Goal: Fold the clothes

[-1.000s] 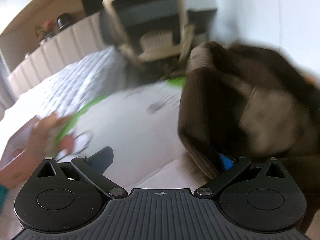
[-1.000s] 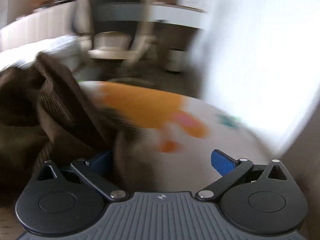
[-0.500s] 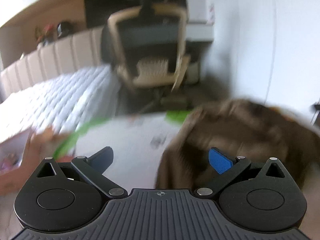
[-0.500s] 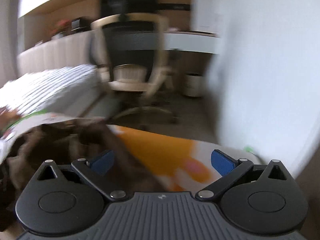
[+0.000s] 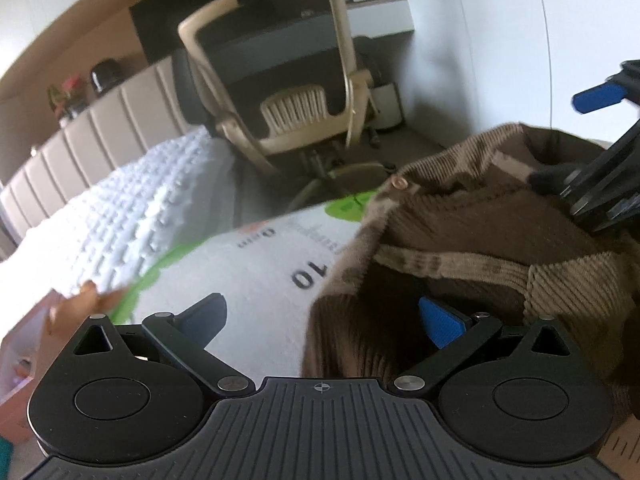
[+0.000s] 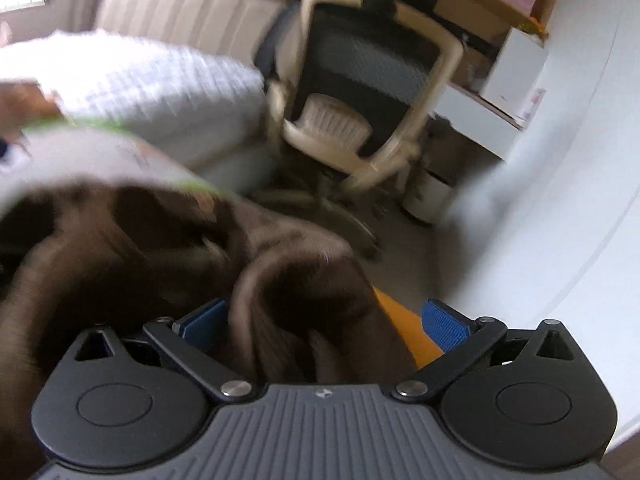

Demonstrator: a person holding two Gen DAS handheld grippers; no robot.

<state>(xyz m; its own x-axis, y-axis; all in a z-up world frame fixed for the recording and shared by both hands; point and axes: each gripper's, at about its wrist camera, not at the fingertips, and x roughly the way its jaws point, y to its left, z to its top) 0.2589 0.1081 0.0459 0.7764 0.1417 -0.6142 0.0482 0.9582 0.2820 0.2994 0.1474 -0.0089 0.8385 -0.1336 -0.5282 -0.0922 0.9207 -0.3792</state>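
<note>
A brown corduroy garment (image 5: 472,240) lies bunched on a printed white mat (image 5: 248,276). My left gripper (image 5: 324,320) is open just over the mat, its right finger (image 5: 440,322) against the garment's edge. In the right wrist view the same garment (image 6: 168,248) fills the lower left, blurred. My right gripper (image 6: 324,320) is open with a fold of the cloth lying between its fingers. The right gripper also shows in the left wrist view (image 5: 596,152), at the far right over the garment.
A beige office chair (image 5: 280,92) stands beyond the mat, with a white quilted bed (image 5: 120,216) to its left and a white wall on the right. A small bin (image 6: 428,196) stands under a desk. A hand (image 5: 84,300) shows at the mat's left edge.
Both grippers have swung upward and back. The garment has dropped lower in both views and now sits between the right gripper's open fingers.
</note>
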